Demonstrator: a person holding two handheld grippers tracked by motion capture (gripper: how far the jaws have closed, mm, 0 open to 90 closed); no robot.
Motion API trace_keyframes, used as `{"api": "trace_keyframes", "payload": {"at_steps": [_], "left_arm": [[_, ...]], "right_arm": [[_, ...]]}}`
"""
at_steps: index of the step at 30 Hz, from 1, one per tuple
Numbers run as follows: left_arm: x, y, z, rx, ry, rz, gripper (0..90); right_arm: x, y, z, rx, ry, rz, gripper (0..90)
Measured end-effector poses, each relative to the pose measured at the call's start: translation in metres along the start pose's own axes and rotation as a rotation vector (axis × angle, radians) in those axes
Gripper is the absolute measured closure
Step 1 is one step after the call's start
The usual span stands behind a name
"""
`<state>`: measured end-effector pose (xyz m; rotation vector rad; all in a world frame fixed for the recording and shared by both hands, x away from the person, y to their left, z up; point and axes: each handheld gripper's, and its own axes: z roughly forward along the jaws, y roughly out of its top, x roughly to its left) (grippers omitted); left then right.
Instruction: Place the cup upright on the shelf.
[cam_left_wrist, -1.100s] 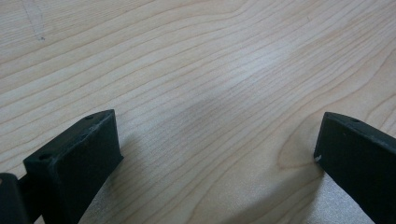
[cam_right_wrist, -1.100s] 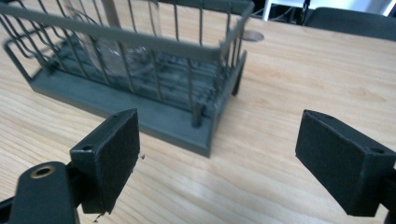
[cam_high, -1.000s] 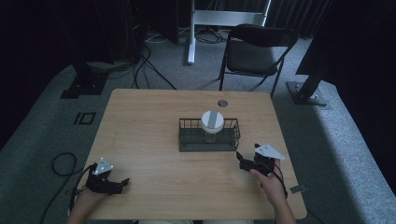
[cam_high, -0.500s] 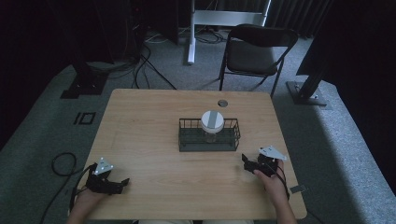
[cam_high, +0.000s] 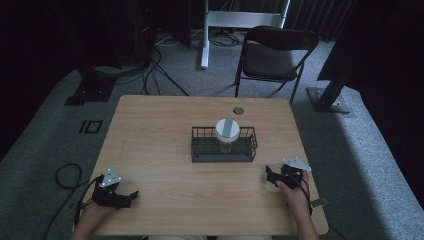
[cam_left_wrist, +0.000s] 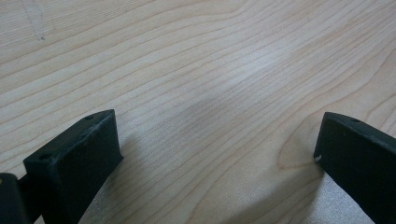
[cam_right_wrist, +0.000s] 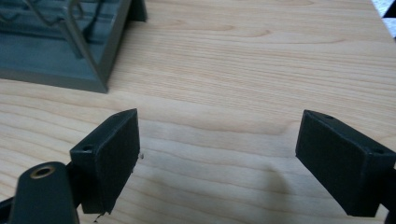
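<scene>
A dark wire basket (cam_high: 223, 150) stands at the middle of the wooden table (cam_high: 160, 130), with a white-lidded jar (cam_high: 227, 131) upright inside it. My left gripper (cam_high: 131, 195) rests on the table near the front left corner, open, with bare wood between its jaws (cam_left_wrist: 215, 154). My right gripper (cam_high: 269, 175) sits near the front right, open and empty (cam_right_wrist: 217, 154), pointing left toward the basket. The basket's near corner (cam_right_wrist: 88, 60) lies ahead and to the left in the right gripper view.
A small round grommet (cam_high: 238, 110) is set in the table's far edge. A black folding chair (cam_high: 275, 55) stands behind the table. Cables (cam_high: 65, 175) trail on the carpet at the left, and a stand base (cam_high: 330, 100) sits at the right.
My right gripper has drawn back toward the front right edge, away from the basket. The left gripper has stayed in place.
</scene>
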<state>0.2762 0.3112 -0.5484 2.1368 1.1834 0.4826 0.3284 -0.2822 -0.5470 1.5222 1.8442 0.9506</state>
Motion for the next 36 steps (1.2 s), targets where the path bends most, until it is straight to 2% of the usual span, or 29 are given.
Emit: {"api": "trace_keyframes", "payload": {"at_steps": [5, 11, 13, 14, 16, 19, 36], "left_arm": [[0.0000, 0.0000, 0.0000, 0.000, 0.000, 0.000, 0.5], [0.0000, 0.0000, 0.0000, 0.000, 0.000, 0.001, 0.5], [0.0000, 0.0000, 0.0000, 0.000, 0.000, 0.001, 0.5], [0.0000, 0.0000, 0.0000, 0.000, 0.000, 0.001, 0.5], [0.0000, 0.0000, 0.0000, 0.000, 0.000, 0.000, 0.5], [0.0000, 0.0000, 0.0000, 0.000, 0.000, 0.000, 0.5], [0.0000, 0.0000, 0.0000, 0.000, 0.000, 0.001, 0.5]], "right_arm": [[-0.0018, -0.0005, 0.0004, 0.019, -0.017, -0.003, 13.3], [-0.0040, -0.0011, 0.0012, 0.054, -0.084, 0.026, 13.1], [-0.0038, -0.0013, 0.0023, 0.083, -0.093, 0.023, 13.1], [-0.0037, -0.0015, 0.0034, 0.106, -0.094, 0.016, 13.2], [-0.0042, -0.0014, 0.0041, 0.114, -0.089, 0.020, 13.2], [-0.0073, -0.0011, 0.0051, 0.124, -0.061, 0.049, 12.8], [-0.0068, -0.0008, 0.0054, 0.127, -0.058, 0.046, 12.3]]}}
